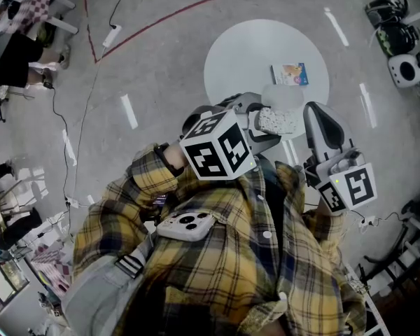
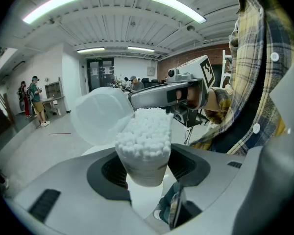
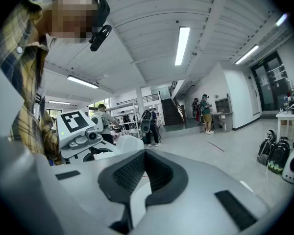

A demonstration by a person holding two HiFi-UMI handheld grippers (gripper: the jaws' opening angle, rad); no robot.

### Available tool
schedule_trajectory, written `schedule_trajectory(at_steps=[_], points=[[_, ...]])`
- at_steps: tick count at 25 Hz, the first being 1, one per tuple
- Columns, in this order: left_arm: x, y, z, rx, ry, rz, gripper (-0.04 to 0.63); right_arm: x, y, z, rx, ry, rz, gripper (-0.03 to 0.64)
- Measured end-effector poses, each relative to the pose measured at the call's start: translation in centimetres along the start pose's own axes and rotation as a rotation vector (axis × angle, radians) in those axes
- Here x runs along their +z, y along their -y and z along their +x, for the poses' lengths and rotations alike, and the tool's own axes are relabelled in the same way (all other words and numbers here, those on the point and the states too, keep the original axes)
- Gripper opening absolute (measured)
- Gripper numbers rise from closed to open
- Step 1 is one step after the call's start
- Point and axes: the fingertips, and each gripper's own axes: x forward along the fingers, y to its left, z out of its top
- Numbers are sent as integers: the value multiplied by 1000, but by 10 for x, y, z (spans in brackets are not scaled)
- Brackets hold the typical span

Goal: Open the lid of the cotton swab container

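The left claw (image 2: pixel 146 169) grips the cotton swab container (image 2: pixel 144 143), held above the near edge of the round desk (image 1: pixel 238 54) (its lid (image 2: pixel 100 114) hangs flipped open), while the right claw (image 3: pixel 143 177) alongside is closed and empty.

The cotton swab container (image 2: pixel 143 148) is sitting between the jaws of the left gripper (image 2: pixel 143 170), its lid (image 2: pixel 99 115) standing open beside it. The right gripper (image 1: pixel 313 117) is hovering just right of the container. Beneath both, a small box (image 1: pixel 289 73) is lying on the round table (image 1: pixel 231 61).
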Motion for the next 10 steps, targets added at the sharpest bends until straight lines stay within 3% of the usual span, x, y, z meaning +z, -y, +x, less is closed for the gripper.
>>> schedule_trajectory(at_steps=[10], points=[[-2, 0, 1, 1, -1, 2, 249, -2, 0, 0, 5, -1, 2, 15]])
